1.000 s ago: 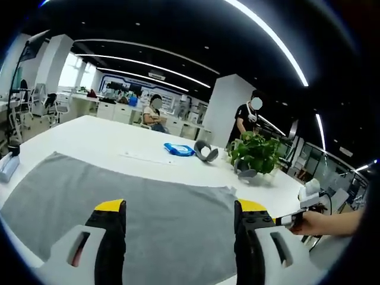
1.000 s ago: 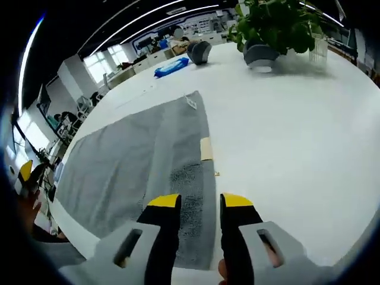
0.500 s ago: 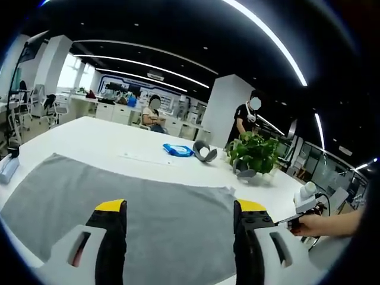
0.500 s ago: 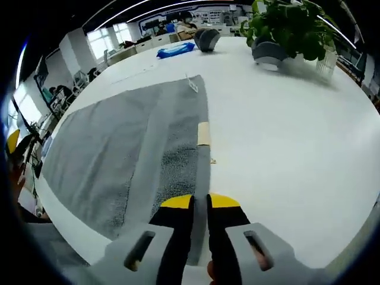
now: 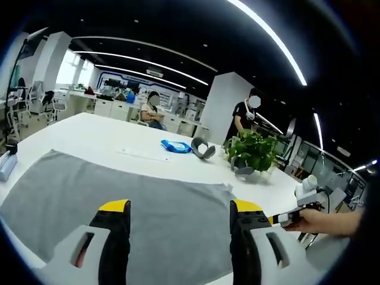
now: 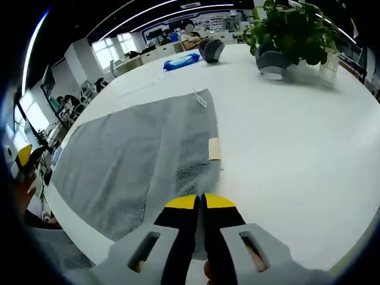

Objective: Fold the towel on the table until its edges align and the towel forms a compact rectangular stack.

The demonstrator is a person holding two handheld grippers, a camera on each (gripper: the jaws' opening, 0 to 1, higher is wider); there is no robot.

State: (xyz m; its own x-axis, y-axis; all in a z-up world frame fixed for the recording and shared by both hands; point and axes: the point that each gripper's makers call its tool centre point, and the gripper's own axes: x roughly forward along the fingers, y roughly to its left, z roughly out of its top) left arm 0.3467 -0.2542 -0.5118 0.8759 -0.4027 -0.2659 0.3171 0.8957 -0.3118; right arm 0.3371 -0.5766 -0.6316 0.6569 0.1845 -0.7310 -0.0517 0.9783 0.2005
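Left gripper [image 5: 178, 209]: jaws spread wide, holding nothing, hovering over the near edge of the grey towel [image 5: 119, 190], which lies flat and unfolded on the white table [image 5: 89, 133]. Towel's long axis runs side to side across the near edge, one near corner per gripper. Right gripper [image 6: 199, 203]: jaws pinched on the towel's near right corner, so right has a hold and left has not. Likely next: left closes on its corner, both carry the near edge to the far edge. Containers: grey pot [image 6: 273, 61] with a green plant [image 6: 288, 27], far right.
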